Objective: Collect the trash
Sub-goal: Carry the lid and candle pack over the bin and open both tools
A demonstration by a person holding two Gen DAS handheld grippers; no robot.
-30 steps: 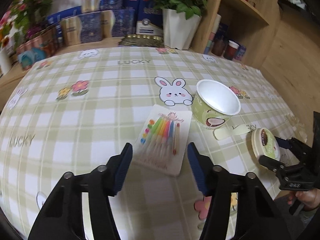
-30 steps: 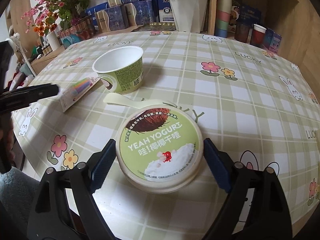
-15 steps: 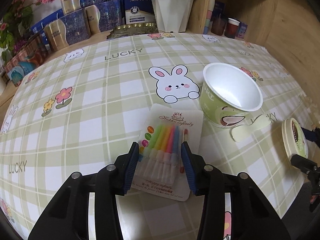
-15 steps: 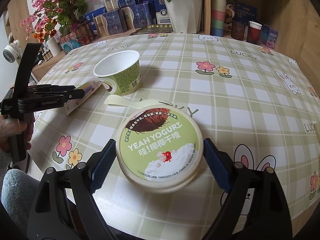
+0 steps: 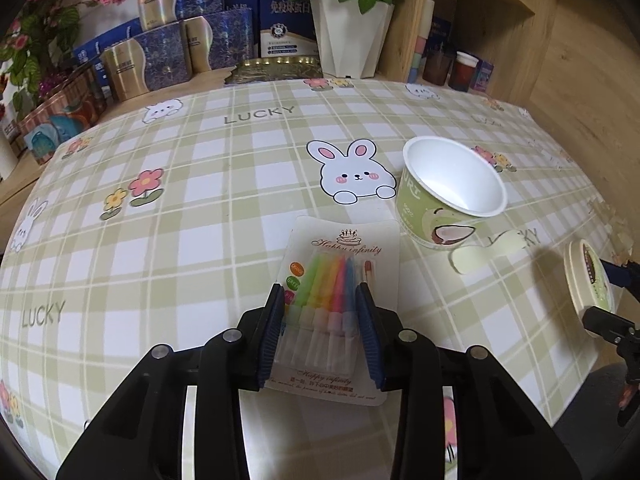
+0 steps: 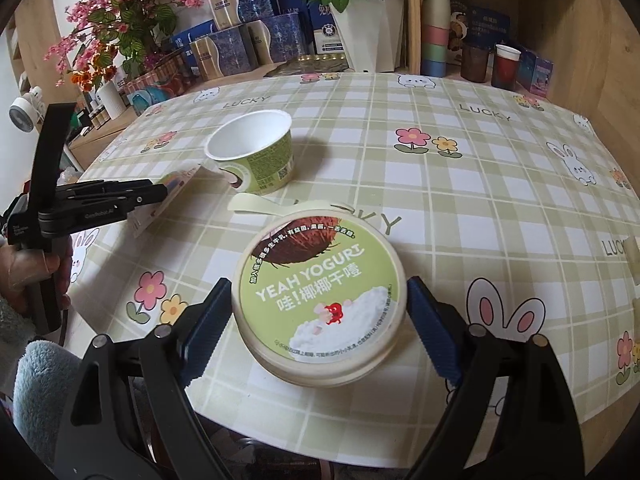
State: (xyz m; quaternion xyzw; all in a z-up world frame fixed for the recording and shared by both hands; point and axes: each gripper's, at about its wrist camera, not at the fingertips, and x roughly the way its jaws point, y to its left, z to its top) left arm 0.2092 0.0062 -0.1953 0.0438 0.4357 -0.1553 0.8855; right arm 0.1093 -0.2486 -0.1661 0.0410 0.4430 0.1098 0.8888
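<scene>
Left tool (image 5: 320, 330) closing astride candle pack (image 5: 334, 308), long axis pointing away

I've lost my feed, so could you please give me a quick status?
Left hand-held gripper closing around candle pack. Right open around lid. Nothing in the way.

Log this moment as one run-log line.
left gripper: closing around candle pack | right gripper: open, straddling yogurt lid | empty cup: upright on table

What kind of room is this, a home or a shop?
Probably a home dining or living area: a table under a bunny-print checked cloth, potted flowers, stacked gift boxes and wooden shelves behind.
</scene>
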